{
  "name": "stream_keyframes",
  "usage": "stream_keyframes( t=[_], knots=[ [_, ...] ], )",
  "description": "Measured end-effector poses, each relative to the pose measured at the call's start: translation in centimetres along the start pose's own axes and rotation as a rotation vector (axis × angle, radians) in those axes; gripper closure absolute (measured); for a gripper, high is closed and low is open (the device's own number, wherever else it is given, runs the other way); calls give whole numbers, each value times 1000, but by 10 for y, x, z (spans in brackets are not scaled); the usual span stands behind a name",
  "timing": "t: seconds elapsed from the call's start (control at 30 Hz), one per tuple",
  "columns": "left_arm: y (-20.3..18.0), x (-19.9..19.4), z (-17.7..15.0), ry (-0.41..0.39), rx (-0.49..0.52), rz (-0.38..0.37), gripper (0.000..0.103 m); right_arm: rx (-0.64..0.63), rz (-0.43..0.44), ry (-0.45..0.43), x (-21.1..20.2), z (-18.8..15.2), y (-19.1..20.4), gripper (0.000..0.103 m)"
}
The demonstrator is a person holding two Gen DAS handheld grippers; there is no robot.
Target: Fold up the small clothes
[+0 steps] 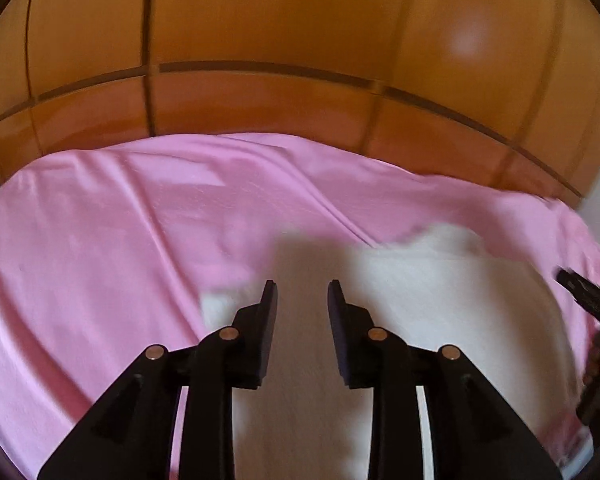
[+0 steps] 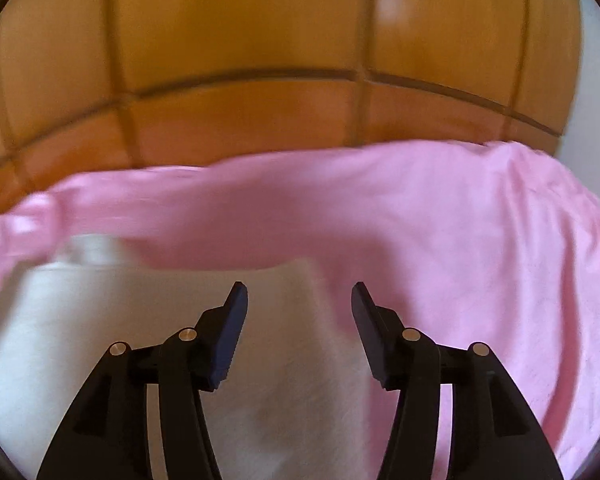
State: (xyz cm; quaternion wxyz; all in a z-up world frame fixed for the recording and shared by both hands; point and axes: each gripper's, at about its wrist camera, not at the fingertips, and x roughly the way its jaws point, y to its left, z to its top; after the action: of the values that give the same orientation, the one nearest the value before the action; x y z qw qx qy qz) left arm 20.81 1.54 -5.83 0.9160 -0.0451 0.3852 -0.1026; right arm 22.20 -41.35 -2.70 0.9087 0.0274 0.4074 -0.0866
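White cloth (image 1: 420, 300), the small garment to be folded, is seen lying on a pink sheet (image 1: 120, 240) that is spread over a bed or similar surface in front of a wooden panelled wall (image 1: 260, 20). In both wrist views the garment is shown resting flat, with a fairly straight far edge and a clean right-hand edge visible in the right wrist view, so at least one fold is judged to have been laid down already; how many layers lie beneath cannot be told, since both pictures are blurred. A small white corner (image 1: 216, 306) is seen poking out on the left in the left wrist view, and a rumpled bit (image 2: 96, 250) is noticed at the far left corner in the right wrist view, so the shape is judged not yet tidy. The left gripper (image 1: 302, 292) is held above the garment with its jaws parted a little, and nothing is clasped between them. The right gripper (image 2: 298, 294) is held over the garment's right edge with its jaws set wider apart, likewise empty; its dark tip is also glimpsed at the right border of the left wrist view. The cloth is therefore regarded as released, and what is left is judged to be a further fold or a smoothing of the stray corners.
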Motion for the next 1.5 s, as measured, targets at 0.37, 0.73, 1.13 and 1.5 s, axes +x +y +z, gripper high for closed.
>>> stream_keyframes(
  t=[0.37, 0.73, 1.13, 1.5],
  knots=[
    [-68, -16, -94, 131, 133, -158, 72, -222, 325, 118, -69, -96, 106, 50],
    [-59, -29, -93, 94, 48, -77, 57, -262, 249, 123, -63, -119, 109, 49],
    [-21, -59, -89, 41, -55, 95, 53, -321, 275, 172, -61, -144, 139, 49],
    [-14, -58, -86, 38, -77, 106, 47, -250, 265, 115, -87, -108, 126, 41]
  ],
)
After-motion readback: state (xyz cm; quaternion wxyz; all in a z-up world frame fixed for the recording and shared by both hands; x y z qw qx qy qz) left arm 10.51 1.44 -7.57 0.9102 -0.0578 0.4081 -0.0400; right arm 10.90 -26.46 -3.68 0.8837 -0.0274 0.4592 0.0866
